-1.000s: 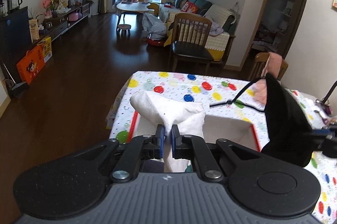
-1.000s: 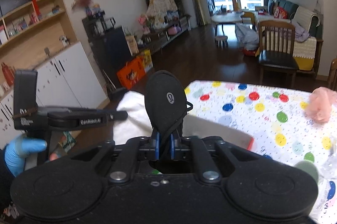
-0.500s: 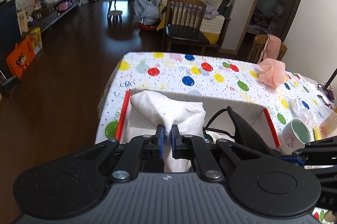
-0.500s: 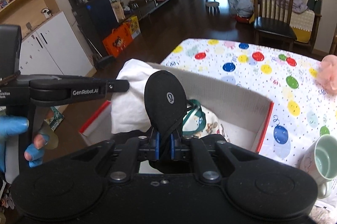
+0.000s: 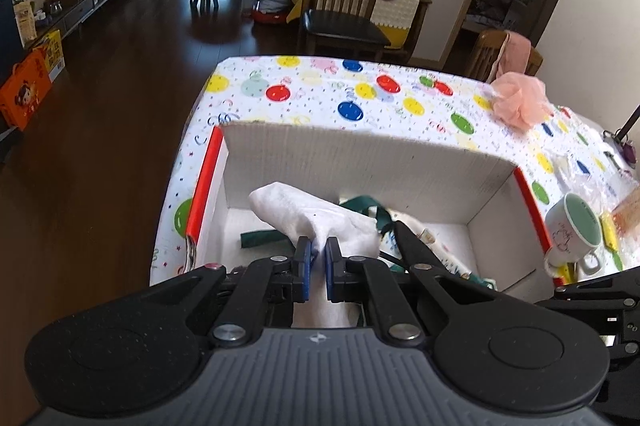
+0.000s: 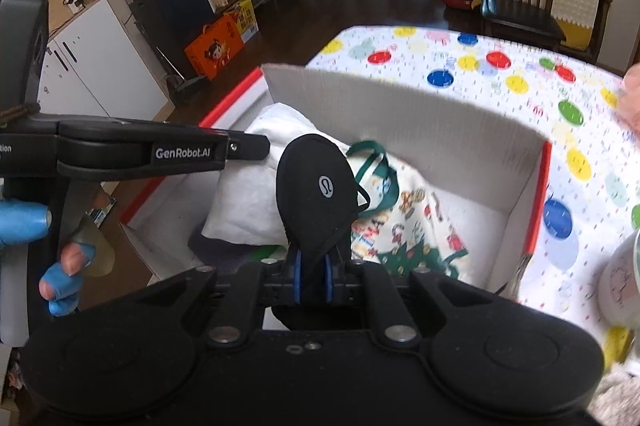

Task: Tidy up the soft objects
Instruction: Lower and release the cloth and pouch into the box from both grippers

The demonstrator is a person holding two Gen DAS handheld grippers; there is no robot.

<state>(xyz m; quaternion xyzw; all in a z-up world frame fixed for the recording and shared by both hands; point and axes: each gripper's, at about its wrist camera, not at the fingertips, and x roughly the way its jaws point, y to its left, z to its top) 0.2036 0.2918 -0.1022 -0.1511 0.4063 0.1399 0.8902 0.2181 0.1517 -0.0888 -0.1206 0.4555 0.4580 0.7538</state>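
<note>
Left gripper (image 5: 316,266) is clamped on a white cloth (image 5: 312,216), which bunches up just ahead of its tips, inside the cardboard box (image 5: 360,161). Right gripper (image 6: 312,276) is pinched narrow on a black eye mask (image 6: 316,193), held upright above the box interior w/ a patterned bag (image 6: 404,226) right below & ahead. Beyond the box wall: polka-dot counter (image 5: 320,89). Mug (image 5: 572,230) sits off to the right of left gripper, pink mesh pouf (image 5: 520,99) farther out.
</note>
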